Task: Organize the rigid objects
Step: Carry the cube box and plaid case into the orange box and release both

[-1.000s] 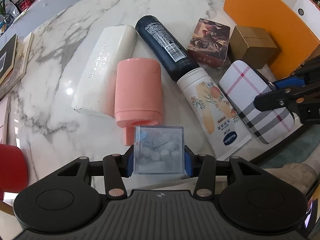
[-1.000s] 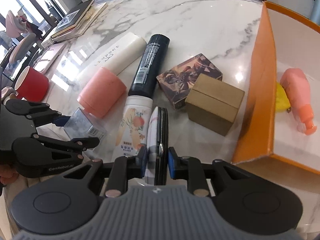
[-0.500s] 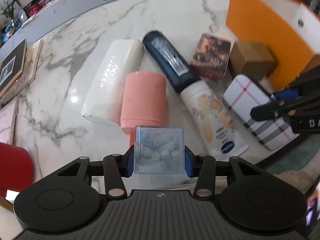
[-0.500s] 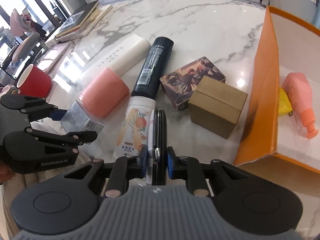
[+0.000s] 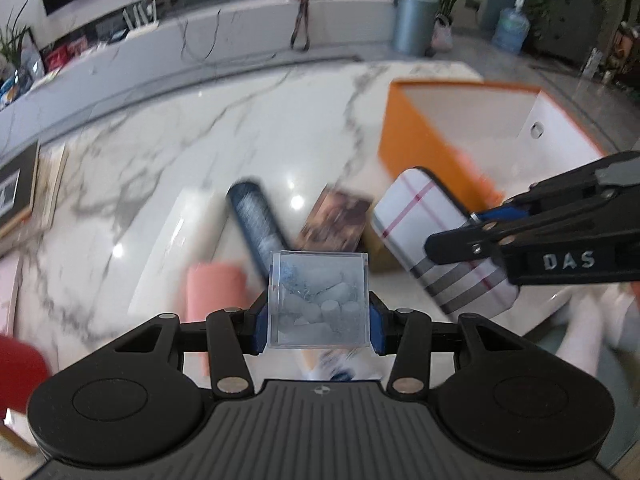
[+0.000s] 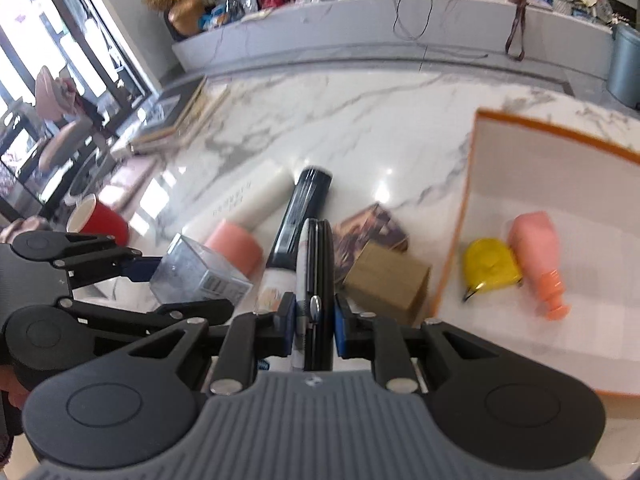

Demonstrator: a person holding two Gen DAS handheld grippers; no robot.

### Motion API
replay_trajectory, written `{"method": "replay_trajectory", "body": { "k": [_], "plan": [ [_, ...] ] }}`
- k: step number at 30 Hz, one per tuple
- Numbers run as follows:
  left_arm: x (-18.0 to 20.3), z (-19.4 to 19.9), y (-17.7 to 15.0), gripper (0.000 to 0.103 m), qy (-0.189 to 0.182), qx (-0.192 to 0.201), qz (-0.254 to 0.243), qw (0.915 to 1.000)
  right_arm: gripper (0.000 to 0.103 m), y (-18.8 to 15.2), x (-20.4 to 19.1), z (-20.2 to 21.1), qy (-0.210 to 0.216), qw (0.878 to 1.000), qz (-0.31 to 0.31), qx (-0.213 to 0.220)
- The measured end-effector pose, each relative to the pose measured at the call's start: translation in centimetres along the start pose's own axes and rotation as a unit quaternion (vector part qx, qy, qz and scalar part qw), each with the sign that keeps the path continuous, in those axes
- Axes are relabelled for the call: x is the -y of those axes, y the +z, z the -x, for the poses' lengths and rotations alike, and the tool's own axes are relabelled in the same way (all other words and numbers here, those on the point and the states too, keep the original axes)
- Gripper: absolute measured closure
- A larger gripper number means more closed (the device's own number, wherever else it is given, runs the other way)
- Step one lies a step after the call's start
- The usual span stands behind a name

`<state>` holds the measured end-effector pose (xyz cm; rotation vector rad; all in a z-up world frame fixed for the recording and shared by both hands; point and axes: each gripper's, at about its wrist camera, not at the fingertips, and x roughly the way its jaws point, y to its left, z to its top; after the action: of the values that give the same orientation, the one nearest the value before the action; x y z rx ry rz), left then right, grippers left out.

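The left gripper (image 5: pixel 318 314) clamped a clear plastic cube (image 5: pixel 319 298) of white pellets above the marble table (image 5: pixel 256 120). The right gripper (image 6: pixel 315 320) pinched a plaid glasses case (image 5: pixel 436 236) edgewise, near the orange box (image 6: pixel 452 256) holding a yellow tape measure (image 6: pixel 490 266) and pink bottle (image 6: pixel 538 254).

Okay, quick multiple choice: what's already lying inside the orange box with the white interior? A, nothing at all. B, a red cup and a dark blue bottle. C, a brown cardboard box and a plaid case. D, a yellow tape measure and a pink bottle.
D: the right wrist view shows a round yellow tape measure and a pink bottle lying side by side on the white floor of the orange box.
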<state>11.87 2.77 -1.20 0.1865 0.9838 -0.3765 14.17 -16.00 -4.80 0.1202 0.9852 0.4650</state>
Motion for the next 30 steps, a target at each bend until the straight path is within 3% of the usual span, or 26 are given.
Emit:
{"method": "replay_trajectory", "body": {
  "k": [10, 15, 23, 30],
  "plan": [
    [6.9, 0.4, 6.5, 0.050, -0.035, 0.058, -0.078, 0.9946, 0.085, 2.8, 6.7, 6.3, -0.055, 0.993, -0.060, 0.087],
    [10.6, -1.7, 8.7, 0.050, -0.046, 0.055, -0.129, 0.9890, 0.085, 2.7, 9.7, 6.8, -0.077, 0.989, -0.085, 0.098],
    [15.1, -7.5, 9.0, 0.050, -0.027, 0.027, -0.263, 0.9640, 0.085, 0.9, 14.6, 4.7, -0.098, 0.984, -0.131, 0.077],
    [15.9, -12.5, 10.3, 0.050, 0.012, -0.002, -0.328, 0.9446, 0.085, 1.1, 16.5, 1.7, -0.126, 0.982, -0.125, 0.064]
  ]
}}
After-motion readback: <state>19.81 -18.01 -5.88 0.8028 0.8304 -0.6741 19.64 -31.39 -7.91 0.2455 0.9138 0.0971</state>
